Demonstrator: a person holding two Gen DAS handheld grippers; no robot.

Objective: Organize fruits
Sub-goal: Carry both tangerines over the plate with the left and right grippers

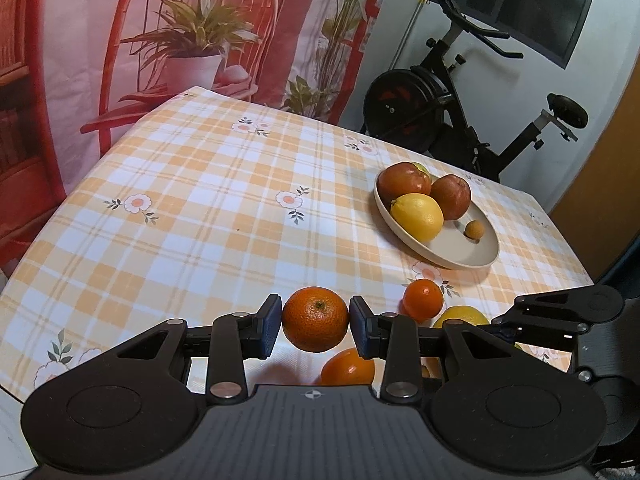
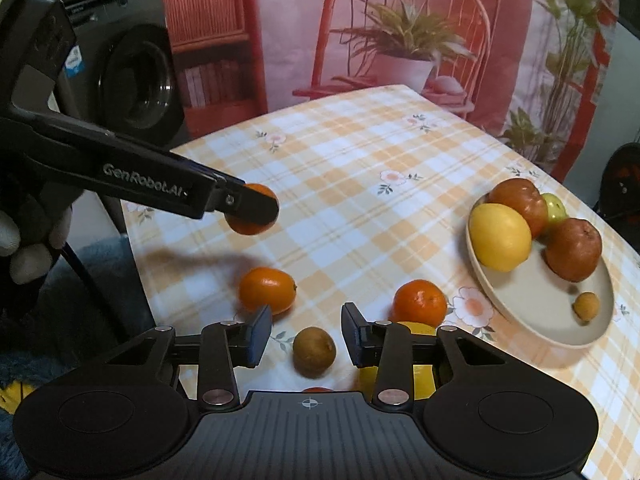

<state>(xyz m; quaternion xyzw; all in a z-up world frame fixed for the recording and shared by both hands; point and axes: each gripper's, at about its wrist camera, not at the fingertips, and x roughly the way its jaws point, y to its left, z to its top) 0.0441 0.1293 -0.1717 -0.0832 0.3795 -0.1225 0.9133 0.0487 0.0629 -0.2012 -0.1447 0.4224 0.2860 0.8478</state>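
Left gripper (image 1: 315, 320) clamps a tangerine (image 1: 315, 319) above the table's near edge. Right gripper (image 2: 306, 336), jaws parted and empty, hovers over a small brown fruit (image 2: 314, 352). Bowl (image 2: 520, 316) sits right; checked cloth (image 2: 360, 168) behind lies open.

A mandarin (image 1: 315, 319) is held between the pads of the left gripper (image 1: 315, 326), lifted above the table (image 1: 200, 200). Ahead and to its right a bowl (image 1: 460, 256) is set on the table, with several fruits inside. Between the two, a second mandarin (image 1: 423, 300) lies on the cloth. Just below the right gripper (image 2: 306, 334) a kiwi (image 2: 314, 352) lies on the table, apart from both pads. An oval citrus (image 2: 267, 290) lies ahead to its left.
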